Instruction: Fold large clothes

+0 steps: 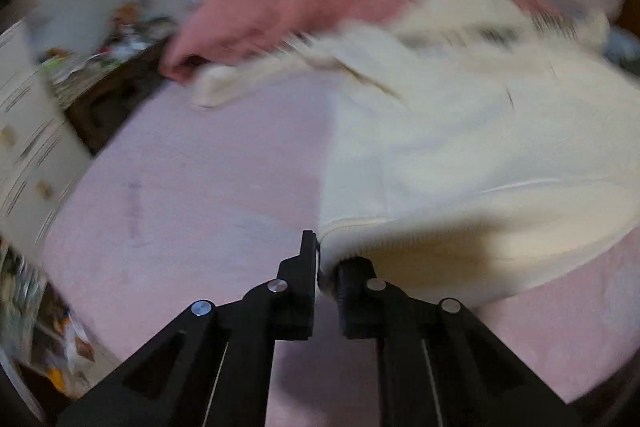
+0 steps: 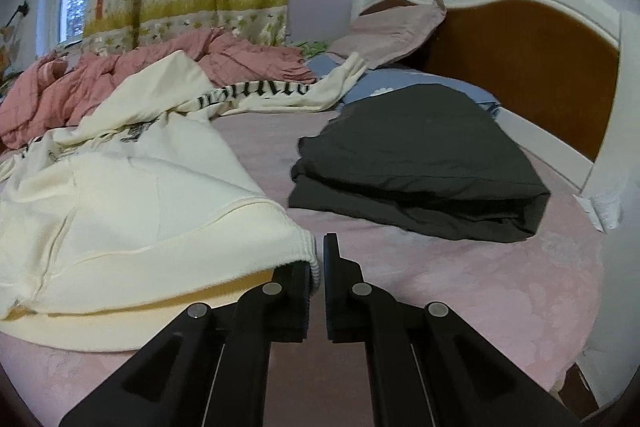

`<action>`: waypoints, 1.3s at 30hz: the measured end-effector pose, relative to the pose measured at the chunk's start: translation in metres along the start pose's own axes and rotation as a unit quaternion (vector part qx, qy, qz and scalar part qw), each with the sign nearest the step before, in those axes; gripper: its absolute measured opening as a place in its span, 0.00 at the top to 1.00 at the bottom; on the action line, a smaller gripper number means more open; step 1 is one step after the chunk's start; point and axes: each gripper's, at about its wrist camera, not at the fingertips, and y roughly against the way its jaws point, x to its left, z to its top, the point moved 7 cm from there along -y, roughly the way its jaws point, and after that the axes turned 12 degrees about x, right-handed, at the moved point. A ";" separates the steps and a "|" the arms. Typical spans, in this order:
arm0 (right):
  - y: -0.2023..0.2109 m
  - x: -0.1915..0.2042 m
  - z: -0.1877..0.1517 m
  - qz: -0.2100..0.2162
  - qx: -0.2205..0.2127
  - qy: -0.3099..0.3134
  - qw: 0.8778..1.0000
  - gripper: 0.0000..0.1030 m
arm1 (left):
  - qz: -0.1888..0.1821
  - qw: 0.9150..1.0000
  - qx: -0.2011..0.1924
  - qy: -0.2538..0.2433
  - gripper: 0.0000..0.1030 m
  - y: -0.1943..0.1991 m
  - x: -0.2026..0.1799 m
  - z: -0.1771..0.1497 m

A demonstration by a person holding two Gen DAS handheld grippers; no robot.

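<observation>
A large cream sweatshirt (image 1: 460,131) with black lettering lies spread on the pink bed sheet (image 1: 192,195). In the left wrist view my left gripper (image 1: 326,259) is shut on the left corner of its ribbed hem, the cloth pinched between the black fingers. In the right wrist view the same cream sweatshirt (image 2: 132,195) lies to the left, and my right gripper (image 2: 320,259) is shut on the right corner of the ribbed hem. The hem corner bulges between its fingers. The left wrist view is blurred.
A folded dark grey garment (image 2: 420,159) lies on the pink sheet (image 2: 500,287) to the right. A rumpled pink quilt (image 2: 120,75), a pillow (image 2: 392,27) and the headboard (image 2: 520,59) are behind. A white drawer unit (image 1: 28,131) and a cluttered table (image 1: 104,63) stand left of the bed.
</observation>
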 end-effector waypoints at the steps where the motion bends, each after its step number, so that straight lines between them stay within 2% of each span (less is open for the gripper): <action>1: 0.003 -0.001 0.000 0.004 -0.001 -0.007 1.000 0.97 | -0.004 1.000 -0.008 0.024 0.91 0.004 0.011 0.000; 3: 0.010 0.000 -0.003 0.005 0.000 -0.009 1.000 0.97 | 0.005 0.999 -0.011 0.048 0.91 0.000 0.024 -0.003; 5: 0.009 0.007 -0.015 0.027 0.034 -0.002 0.999 0.97 | 0.009 0.999 0.008 0.048 0.91 -0.014 0.028 -0.009; 7: 0.004 0.010 -0.025 0.049 0.065 0.004 0.997 0.97 | -0.023 0.997 0.034 0.066 0.88 -0.026 0.036 -0.014; 8: 0.000 0.015 -0.032 0.082 0.091 0.014 0.992 0.97 | -0.037 0.996 0.039 0.069 0.87 -0.027 0.037 -0.013; 9: -0.001 0.018 -0.035 0.106 0.101 0.020 0.989 0.97 | -0.050 0.996 0.040 0.059 0.78 -0.026 0.034 -0.012; 10: 0.001 0.018 -0.038 0.117 0.104 0.021 0.987 0.97 | -0.059 0.997 0.047 0.034 0.62 -0.025 0.027 -0.013; 11: 0.005 0.019 -0.040 0.137 0.110 0.027 0.984 0.97 | -0.058 0.997 0.054 0.012 0.57 -0.021 0.022 -0.014; 12: 0.006 0.022 -0.042 0.153 0.116 0.031 0.981 0.97 | -0.052 0.997 0.049 -0.015 0.57 -0.014 0.015 -0.017; 14: 0.012 0.028 -0.053 0.176 0.140 0.047 0.973 0.94 | -0.054 0.997 0.027 -0.056 0.52 0.005 0.003 -0.024; 16: 0.021 0.033 -0.062 0.170 0.138 0.063 0.974 0.93 | -0.051 0.995 -0.001 -0.084 0.30 0.028 -0.010 -0.028; 17: 0.028 0.036 -0.066 0.168 0.132 0.070 0.974 0.93 | -0.044 0.995 -0.019 -0.091 0.25 0.039 -0.015 -0.029; 18: 0.034 0.041 -0.069 0.168 0.129 0.080 0.974 0.92 | -0.036 0.994 -0.042 -0.099 0.22 0.052 -0.023 -0.028; 20: 0.049 0.055 -0.075 0.155 0.114 0.118 0.974 0.83 | -0.054 0.990 -0.078 -0.106 0.22 0.074 -0.043 -0.026; 22: 0.066 0.073 -0.079 0.124 0.077 0.171 0.974 0.60 | -0.079 0.986 -0.098 -0.110 0.22 0.089 -0.064 -0.022; 24: 0.080 0.091 -0.081 0.117 0.042 0.214 0.969 0.46 | -0.105 0.979 -0.114 -0.135 0.22 0.101 -0.098 -0.019; 26: 0.088 0.120 -0.090 0.146 0.030 0.265 0.953 0.46 | -0.111 0.974 -0.109 -0.166 0.22 0.102 -0.128 -0.020; 27: 0.086 0.127 -0.094 0.149 0.033 0.279 0.948 0.46 | -0.117 0.972 -0.098 -0.179 0.20 0.097 -0.146 -0.020; 29: 0.071 0.146 -0.105 0.121 0.058 0.310 0.941 0.46 | -0.125 0.972 -0.048 -0.193 0.18 0.073 -0.175 -0.026; 30: 0.063 0.154 -0.113 0.109 0.074 0.323 0.937 0.46 | -0.117 0.972 -0.029 -0.203 0.19 0.062 -0.185 -0.030; 32: 0.055 0.160 -0.125 0.094 0.085 0.339 0.932 0.46 | -0.111 0.970 -0.038 -0.212 0.19 0.057 -0.196 -0.039; 35: 0.057 0.163 -0.126 0.061 0.065 0.347 0.934 0.39 | -0.097 0.969 -0.038 -0.224 0.18 0.049 -0.203 -0.048; 36: 0.055 0.166 -0.125 0.045 0.058 0.347 0.935 0.30 | -0.095 0.968 -0.039 -0.228 0.16 0.049 -0.204 -0.047; 37: 0.050 0.170 -0.123 0.022 0.052 0.350 0.935 0.26 | -0.092 0.968 -0.038 -0.229 0.13 0.049 -0.205 -0.046; 39: 0.045 0.175 -0.115 0.018 0.047 0.348 0.936 0.26 | -0.088 0.970 -0.034 -0.226 0.10 0.044 -0.204 -0.039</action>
